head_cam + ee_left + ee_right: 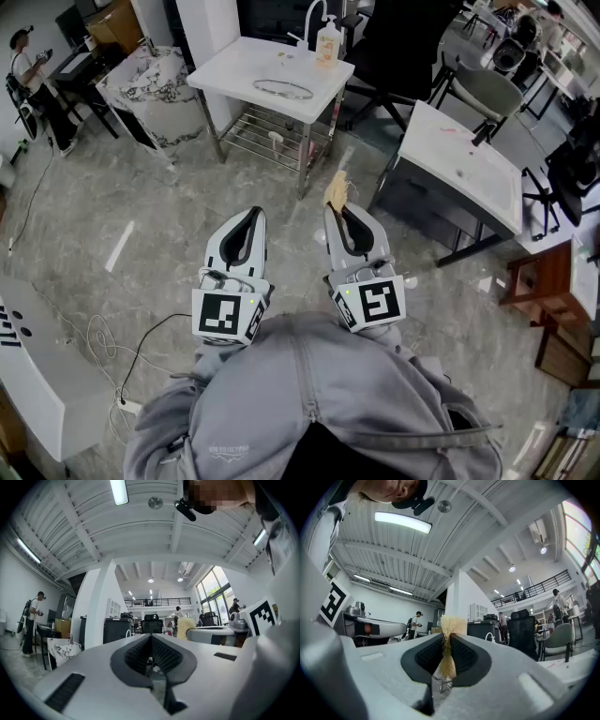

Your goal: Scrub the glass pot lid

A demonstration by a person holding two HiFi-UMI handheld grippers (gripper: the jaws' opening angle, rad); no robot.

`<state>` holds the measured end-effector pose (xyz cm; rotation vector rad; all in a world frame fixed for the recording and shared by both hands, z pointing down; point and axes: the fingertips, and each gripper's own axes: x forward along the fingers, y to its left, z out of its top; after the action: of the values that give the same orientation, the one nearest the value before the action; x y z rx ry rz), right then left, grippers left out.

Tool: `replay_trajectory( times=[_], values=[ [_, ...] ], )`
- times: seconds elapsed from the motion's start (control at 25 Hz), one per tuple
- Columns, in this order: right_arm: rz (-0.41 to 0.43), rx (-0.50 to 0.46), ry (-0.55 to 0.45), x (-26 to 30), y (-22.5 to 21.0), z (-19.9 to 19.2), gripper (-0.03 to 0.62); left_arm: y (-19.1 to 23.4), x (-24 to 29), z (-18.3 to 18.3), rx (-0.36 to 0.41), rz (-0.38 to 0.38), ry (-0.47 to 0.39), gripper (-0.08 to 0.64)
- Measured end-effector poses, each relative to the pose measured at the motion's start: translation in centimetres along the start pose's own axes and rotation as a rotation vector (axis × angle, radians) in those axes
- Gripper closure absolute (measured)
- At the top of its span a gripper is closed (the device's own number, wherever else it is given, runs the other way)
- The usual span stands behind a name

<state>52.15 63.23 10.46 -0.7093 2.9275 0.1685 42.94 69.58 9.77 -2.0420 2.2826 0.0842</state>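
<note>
Awaiting scrubbing, apparently not yet begun: glass pot lid [281, 90] lying on the white counter [234, 70], well apart from the right gripper [338, 209], jaws pinching a yellowish scrub pad [336, 189], and the left gripper [252, 216], jaws pressed together on nothing.

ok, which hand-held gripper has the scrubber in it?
The right hand-held gripper: its jaws are shut on the yellowish scrubber. The left hand-held gripper is shut with nothing between its jaws.
</note>
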Motion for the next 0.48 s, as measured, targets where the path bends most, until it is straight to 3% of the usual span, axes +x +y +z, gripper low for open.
replay_trajectory(
  times=[0.48],
  values=[
    [0.023, 0.015, -0.002, 0.3, -3.6, -0.6, 0.557, -2.0, 2.9, -0.4, 0.007, 0.022, -0.004, 0.551]
  ],
)
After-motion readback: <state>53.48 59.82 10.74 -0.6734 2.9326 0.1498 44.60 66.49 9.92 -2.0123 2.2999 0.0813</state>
